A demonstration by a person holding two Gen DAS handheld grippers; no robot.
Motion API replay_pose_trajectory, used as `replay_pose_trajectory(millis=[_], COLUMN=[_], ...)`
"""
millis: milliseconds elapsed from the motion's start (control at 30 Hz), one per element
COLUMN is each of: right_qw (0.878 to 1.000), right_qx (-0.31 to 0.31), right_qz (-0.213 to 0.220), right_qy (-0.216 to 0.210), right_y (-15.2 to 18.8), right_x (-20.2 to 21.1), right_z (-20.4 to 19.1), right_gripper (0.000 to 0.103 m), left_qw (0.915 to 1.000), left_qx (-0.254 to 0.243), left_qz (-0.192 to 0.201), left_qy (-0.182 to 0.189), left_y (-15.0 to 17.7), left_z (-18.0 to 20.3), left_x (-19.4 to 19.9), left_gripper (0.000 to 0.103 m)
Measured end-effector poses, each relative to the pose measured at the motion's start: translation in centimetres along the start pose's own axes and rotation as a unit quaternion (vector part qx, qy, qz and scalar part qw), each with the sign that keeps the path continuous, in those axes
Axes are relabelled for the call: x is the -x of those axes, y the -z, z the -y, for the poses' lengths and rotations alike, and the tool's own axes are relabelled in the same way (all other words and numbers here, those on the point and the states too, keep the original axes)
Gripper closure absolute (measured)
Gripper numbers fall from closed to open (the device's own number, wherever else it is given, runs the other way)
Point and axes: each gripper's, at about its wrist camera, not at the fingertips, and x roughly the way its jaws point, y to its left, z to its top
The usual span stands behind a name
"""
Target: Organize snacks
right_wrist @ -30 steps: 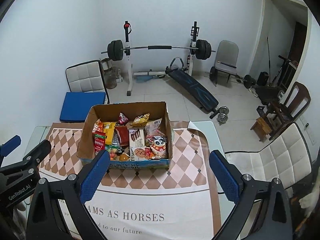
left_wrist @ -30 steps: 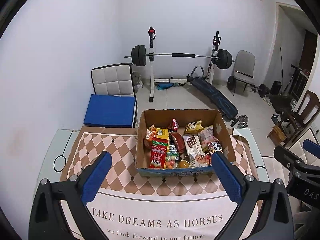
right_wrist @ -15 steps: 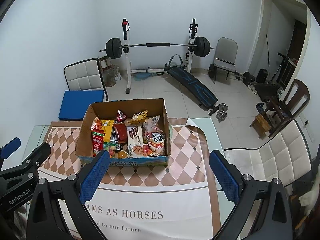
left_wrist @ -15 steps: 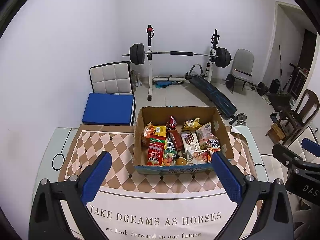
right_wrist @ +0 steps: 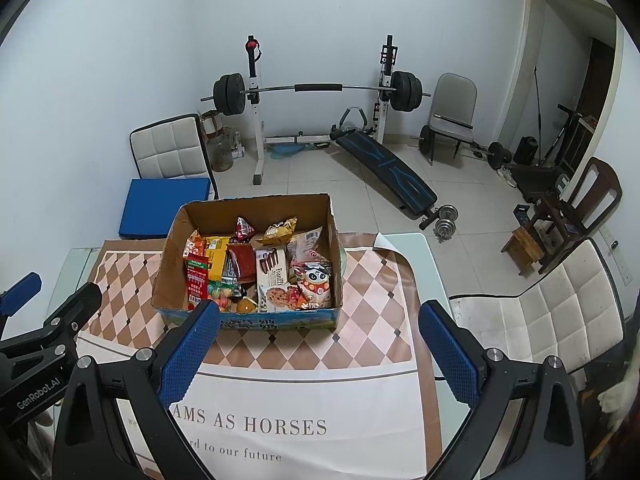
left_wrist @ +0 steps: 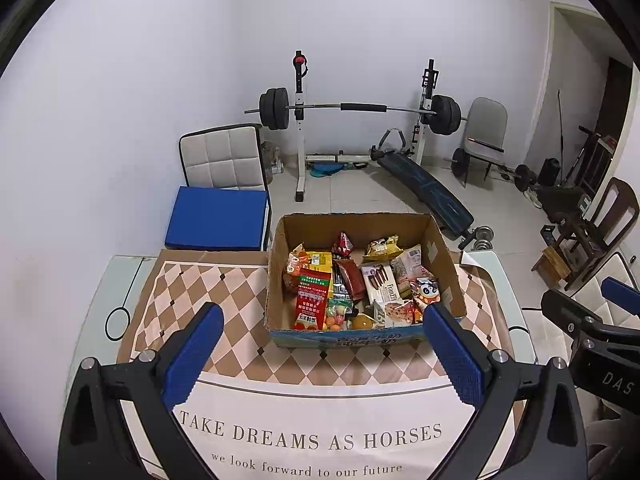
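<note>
Now both claws spread wide, left gripper and right gripper above bare tablecloth, cardboard box beyond, packed with snack packets.

Snacks in box, on tablecloth.

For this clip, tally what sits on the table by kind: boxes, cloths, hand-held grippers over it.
Cardboard box holding the snacks: 1
Checked tablecloth with printed text: 1
Hand-held grippers, both open and empty: 2, the left hand-held gripper and the right hand-held gripper
Total: 4
</note>
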Motion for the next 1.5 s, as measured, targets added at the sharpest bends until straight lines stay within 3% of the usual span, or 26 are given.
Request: replay_pose_trajectory(millis=[1500], right_qw=[1.0], right_qx=[0.001], right_qz=[0.0], right_qy=[0.002], right_y=[0.93], right_x=[0.08], right_z=[0.05], right_gripper=[0.002], left_qw=[0.9999], left_qx=[-0.012], left_qz=[0.003], left_qy=[0.002], left_y=[0.14], left_z=[-0.16], left_x=[0.23], left_gripper=[0.001])
